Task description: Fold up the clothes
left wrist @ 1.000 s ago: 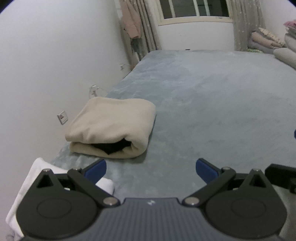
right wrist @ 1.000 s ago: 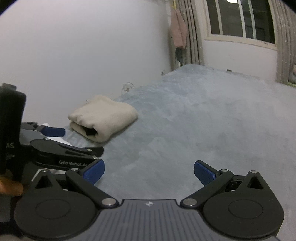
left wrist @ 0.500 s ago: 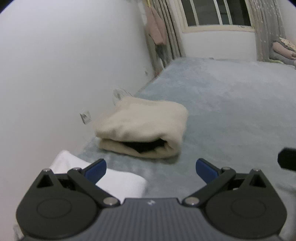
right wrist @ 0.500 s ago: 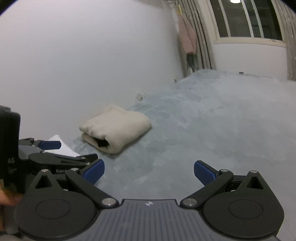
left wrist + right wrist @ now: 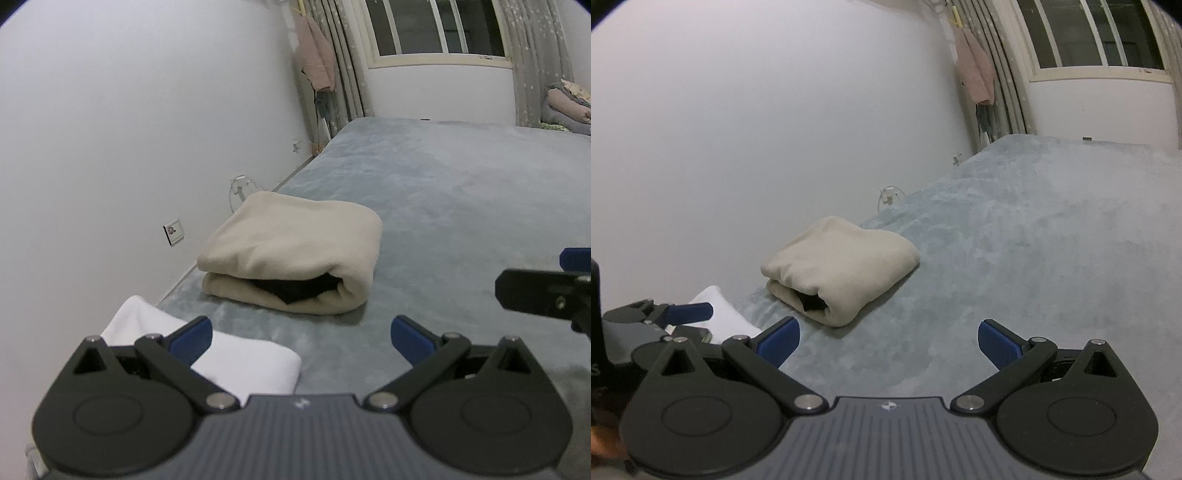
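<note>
Plain white wall (image 5: 129,147) beside grey-blue bed cover (image 5: 461,192); dark window (image 5: 436,27) with patterned curtains (image 5: 532,59) beyond.

The beige folded garment (image 5: 291,247) looks like soft, matt fleece cloth with a dark lining showing at its open end. The white folded cloth (image 5: 243,365) is smooth and matt. The bed (image 5: 461,206) wears a grey-blue plush cover with brushed nap marks. The left gripper (image 5: 301,338) and the right gripper (image 5: 888,341) are matt black plastic with ribbed grey housings, shiny metal pivot pins and textured blue pads (image 5: 997,345). The wall (image 5: 129,129) is smooth, matt white.
</note>
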